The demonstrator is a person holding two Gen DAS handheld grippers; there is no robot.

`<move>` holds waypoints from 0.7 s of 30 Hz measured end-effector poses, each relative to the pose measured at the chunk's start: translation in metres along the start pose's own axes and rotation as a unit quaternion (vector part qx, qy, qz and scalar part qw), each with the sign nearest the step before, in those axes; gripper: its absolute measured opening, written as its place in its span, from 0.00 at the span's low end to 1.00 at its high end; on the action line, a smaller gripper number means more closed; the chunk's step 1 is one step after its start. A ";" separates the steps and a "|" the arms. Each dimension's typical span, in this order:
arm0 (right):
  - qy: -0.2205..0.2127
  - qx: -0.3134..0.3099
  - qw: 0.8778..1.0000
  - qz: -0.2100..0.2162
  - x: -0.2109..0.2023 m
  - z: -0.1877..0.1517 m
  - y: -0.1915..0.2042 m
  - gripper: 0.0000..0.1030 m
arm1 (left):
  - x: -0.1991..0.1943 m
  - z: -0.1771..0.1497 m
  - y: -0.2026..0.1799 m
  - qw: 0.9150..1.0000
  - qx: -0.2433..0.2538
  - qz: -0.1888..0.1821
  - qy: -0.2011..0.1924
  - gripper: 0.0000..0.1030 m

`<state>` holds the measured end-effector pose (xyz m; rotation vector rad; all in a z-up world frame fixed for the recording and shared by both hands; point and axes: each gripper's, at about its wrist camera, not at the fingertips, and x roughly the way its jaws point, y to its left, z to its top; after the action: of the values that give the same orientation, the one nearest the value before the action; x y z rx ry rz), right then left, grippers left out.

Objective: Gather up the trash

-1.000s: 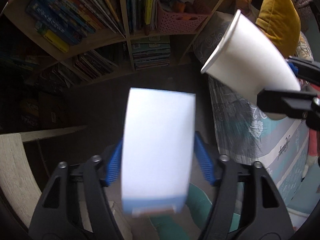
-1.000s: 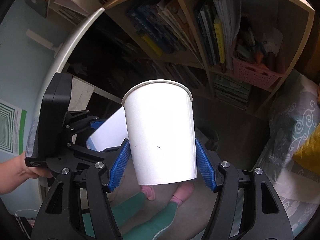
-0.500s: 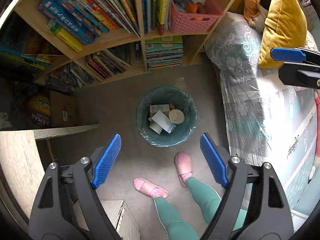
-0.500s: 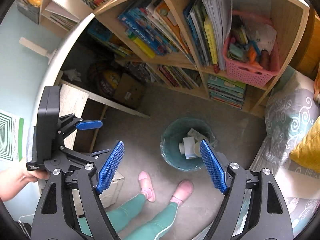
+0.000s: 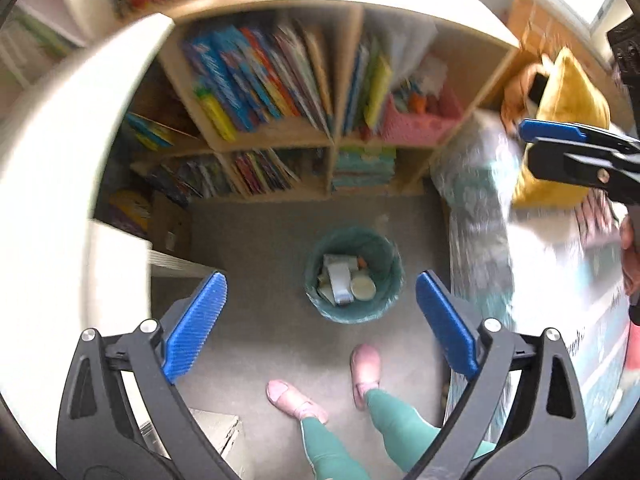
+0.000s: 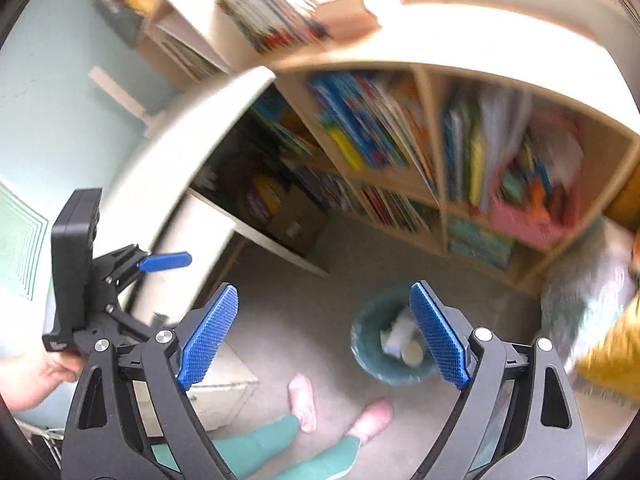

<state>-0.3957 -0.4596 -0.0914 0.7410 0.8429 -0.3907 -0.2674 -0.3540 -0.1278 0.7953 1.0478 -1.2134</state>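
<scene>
grey floor below the bookshelf (image 5: 280,136): left gripper (image 5: 320,328) now empty, jaws opening; its white carton is down in the teal bin (image 5: 354,276). right gripper (image 6: 324,336) also released and opening, its paper cup (image 5: 363,289) inside too. both pieces collected.

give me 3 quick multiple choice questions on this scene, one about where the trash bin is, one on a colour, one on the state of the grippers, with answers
1. Where does the trash bin stand?
A. on the bed
B. on the floor in front of the bookshelf
C. on a shelf

2. What colour are the person's slippers?
A. pink
B. black
C. yellow

3. What is between the left gripper pads?
A. a paper cup
B. a book
C. nothing

Answers: 1 B, the bin sits on the grey floor below the shelves. 2 A, both slippers show pink beside the green trouser legs. 3 C, the jaws are opening with only floor and bin seen between them; the right gripper is likewise empty.
</scene>
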 end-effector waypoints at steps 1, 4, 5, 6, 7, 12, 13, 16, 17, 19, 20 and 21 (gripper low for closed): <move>-0.004 -0.008 1.000 0.006 -0.001 0.006 0.009 0.86 | -0.014 -0.002 0.008 1.000 -0.010 0.009 -0.011 0.93; -0.021 -0.047 0.998 0.031 0.000 0.031 0.050 0.87 | -0.050 -0.011 0.032 0.998 -0.039 0.035 -0.039 0.93; -0.025 -0.061 0.997 0.042 0.002 0.038 0.064 0.87 | -0.060 -0.014 0.041 0.997 -0.052 0.039 -0.044 0.93; -0.027 -0.078 0.995 0.056 0.005 0.045 0.080 0.87 | -0.073 -0.020 0.054 0.995 -0.073 0.040 -0.048 0.93; -0.028 -0.097 0.993 0.067 0.008 0.052 0.096 0.87 | -0.084 -0.026 0.066 0.993 -0.092 0.043 -0.055 0.93; -0.012 -0.181 0.976 0.125 0.041 0.077 0.190 0.88 | -0.132 -0.064 0.126 0.978 -0.171 0.086 -0.088 0.93; -0.005 -0.192 0.972 0.136 0.050 0.081 0.209 0.88 | -0.140 -0.072 0.136 0.974 -0.183 0.096 -0.092 0.93; 0.008 -0.222 0.962 0.161 0.072 0.086 0.258 0.88 | -0.163 -0.100 0.172 0.960 -0.223 0.134 -0.104 0.93; 0.012 -0.235 0.957 0.169 0.080 0.087 0.279 0.88 | -0.169 -0.110 0.183 0.955 -0.236 0.147 -0.106 0.93; 0.021 -0.255 0.948 0.188 0.093 0.086 0.313 0.88 | -0.185 -0.133 0.210 0.940 -0.272 0.174 -0.113 0.93; 0.026 -0.269 0.943 0.196 0.101 0.086 0.334 0.88 | -0.190 -0.142 0.220 0.933 -0.285 0.184 -0.118 0.93; 0.031 -0.281 0.938 0.203 0.108 0.085 0.350 0.88 | -0.200 -0.155 0.235 0.922 -0.306 0.201 -0.124 0.93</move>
<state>-0.0802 -0.2833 0.0129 0.3748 0.7829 0.2445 -0.0740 -0.0959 -0.0043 0.3256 0.9187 -0.5586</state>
